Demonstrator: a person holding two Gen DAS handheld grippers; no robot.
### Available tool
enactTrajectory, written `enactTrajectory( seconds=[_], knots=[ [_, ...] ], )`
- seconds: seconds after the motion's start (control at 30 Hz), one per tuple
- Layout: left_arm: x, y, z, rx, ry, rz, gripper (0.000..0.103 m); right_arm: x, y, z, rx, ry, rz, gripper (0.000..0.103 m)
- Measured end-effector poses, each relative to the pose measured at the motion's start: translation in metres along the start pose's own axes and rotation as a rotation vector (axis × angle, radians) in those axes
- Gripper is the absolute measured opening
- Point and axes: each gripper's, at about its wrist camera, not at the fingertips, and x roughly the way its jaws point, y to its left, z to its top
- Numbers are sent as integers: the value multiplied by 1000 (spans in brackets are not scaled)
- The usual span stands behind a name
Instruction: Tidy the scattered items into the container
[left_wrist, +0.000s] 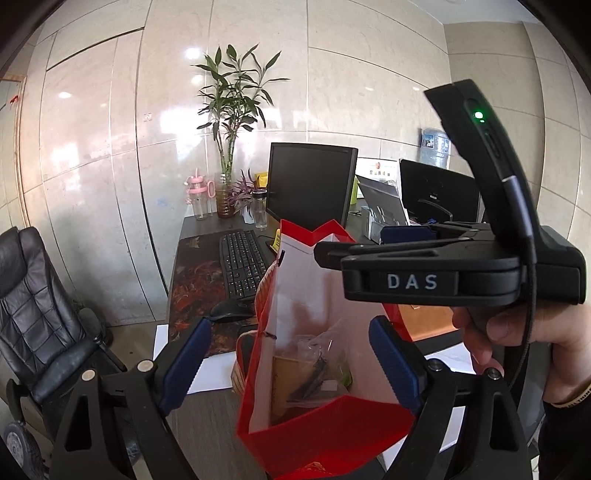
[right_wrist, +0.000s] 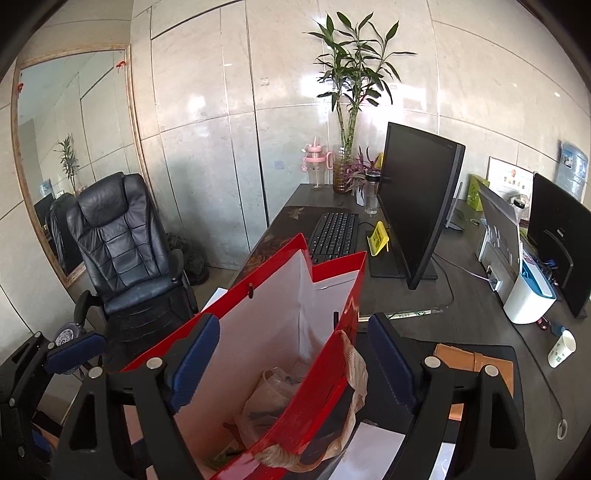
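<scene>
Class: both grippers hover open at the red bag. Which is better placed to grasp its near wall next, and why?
Probably the right gripper: the red bag's wall already runs between its open fingers. The left gripper merely straddles the bag's mouth.

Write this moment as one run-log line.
left gripper: open | right gripper: open | red bag: upright, plastic packet inside
</scene>
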Motion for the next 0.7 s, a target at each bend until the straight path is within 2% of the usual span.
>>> enactTrajectory(
  seconds=[0.23, 0.33, 0.43, 0.7],
  knots=[
    [-21, 0, -17, -20, -43, 36, 98, -20, 4, -23, 31, -42, 3, 89],
    [-35, -1, -21, -14, -66, 64, 99, -33, 8, -37, 40, -73, -22, 95],
    [-47, -2, -26, -14, -79, 86, 101, -49, 12, -50, 51, -122, -10, 103],
    [-69, -16, -53, 9, -89, 158, 103, -89, 19, -75, 56, -192, 13, 103]
  ],
)
